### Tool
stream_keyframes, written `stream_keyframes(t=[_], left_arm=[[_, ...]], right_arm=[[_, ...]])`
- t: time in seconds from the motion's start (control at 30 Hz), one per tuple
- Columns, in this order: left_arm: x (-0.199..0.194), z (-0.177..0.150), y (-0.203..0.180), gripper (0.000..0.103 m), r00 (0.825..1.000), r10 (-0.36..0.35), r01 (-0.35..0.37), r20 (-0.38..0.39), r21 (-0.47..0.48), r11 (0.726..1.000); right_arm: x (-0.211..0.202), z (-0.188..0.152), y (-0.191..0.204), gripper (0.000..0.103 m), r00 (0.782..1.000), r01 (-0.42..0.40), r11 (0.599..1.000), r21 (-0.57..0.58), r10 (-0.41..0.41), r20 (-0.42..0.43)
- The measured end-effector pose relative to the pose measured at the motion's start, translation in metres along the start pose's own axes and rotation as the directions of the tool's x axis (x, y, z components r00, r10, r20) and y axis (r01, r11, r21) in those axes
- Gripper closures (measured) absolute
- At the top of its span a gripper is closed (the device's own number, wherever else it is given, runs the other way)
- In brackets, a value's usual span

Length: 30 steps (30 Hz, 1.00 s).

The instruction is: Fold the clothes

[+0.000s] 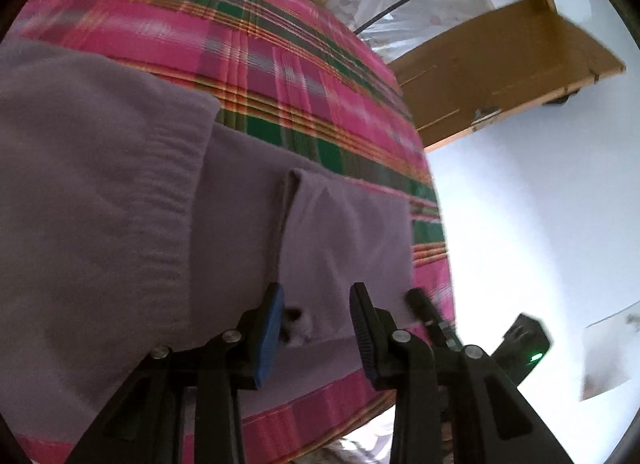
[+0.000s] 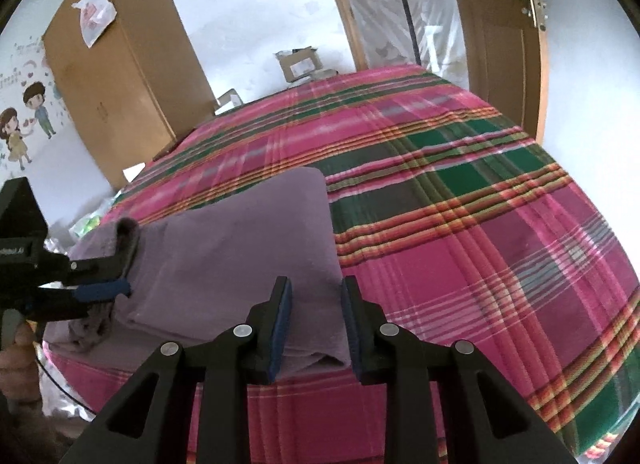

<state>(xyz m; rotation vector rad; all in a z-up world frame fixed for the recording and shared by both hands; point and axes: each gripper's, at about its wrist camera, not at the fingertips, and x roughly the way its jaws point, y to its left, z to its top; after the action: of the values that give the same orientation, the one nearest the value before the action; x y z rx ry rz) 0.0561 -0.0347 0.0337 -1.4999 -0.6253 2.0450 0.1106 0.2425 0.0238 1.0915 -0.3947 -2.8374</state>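
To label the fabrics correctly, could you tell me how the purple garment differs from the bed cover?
The garment is plain purple; the bed cover is pink-and-green plaid. The garment is folded in layers; the bed cover lies spread flat. The garment is far smaller than the bed cover beneath it. Both are cloth.

black grippers — blue pads, silver screws

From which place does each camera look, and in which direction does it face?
Left wrist: on the left tool, looking along its open fingers over the purple garment toward the open door.
Right wrist: on the right tool, open over the garment's near edge, facing the wardrobe; the left tool and a hand show at its left.
Shared: garment, plaid bed cover, door.
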Motion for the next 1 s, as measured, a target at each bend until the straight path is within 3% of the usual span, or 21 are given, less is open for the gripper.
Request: stream_keyframes(t=[0.17,0.27,0.47,0.8,1.0], left_arm=[[-0.008,-0.004,-0.003,0.068,1.000,-0.010,0.010,0.007,0.029,1.000],[-0.012,-0.004,0.000,0.068,0.999,-0.039,0.039,0.004,0.016,0.999],[-0.018,-0.004,-0.001,0.068,0.997,-0.068,0.069,0.027,-0.027,0.997],[-0.041,-0.004,0.006,0.068,0.991,-0.107,0.111,0.084,-0.052,0.992],[-0.048,-0.007,0.011,0.068,0.990,-0.103,0.109,0.092,-0.056,0.992]], right_arm=[[-0.009,-0.001,0.016,0.076,0.999,0.004,0.998,-0.060,-0.002,0.035],[-0.012,-0.003,0.039,0.076,0.998,-0.050,0.989,-0.141,0.056,0.042],[-0.004,-0.014,0.091,0.069,0.984,-0.174,0.921,-0.348,0.176,-0.028],[0.015,-0.038,0.143,0.067,0.985,-0.167,0.796,-0.582,0.157,-0.068],[0.010,-0.036,0.145,0.067,0.985,-0.165,0.787,-0.595,0.163,-0.058]])
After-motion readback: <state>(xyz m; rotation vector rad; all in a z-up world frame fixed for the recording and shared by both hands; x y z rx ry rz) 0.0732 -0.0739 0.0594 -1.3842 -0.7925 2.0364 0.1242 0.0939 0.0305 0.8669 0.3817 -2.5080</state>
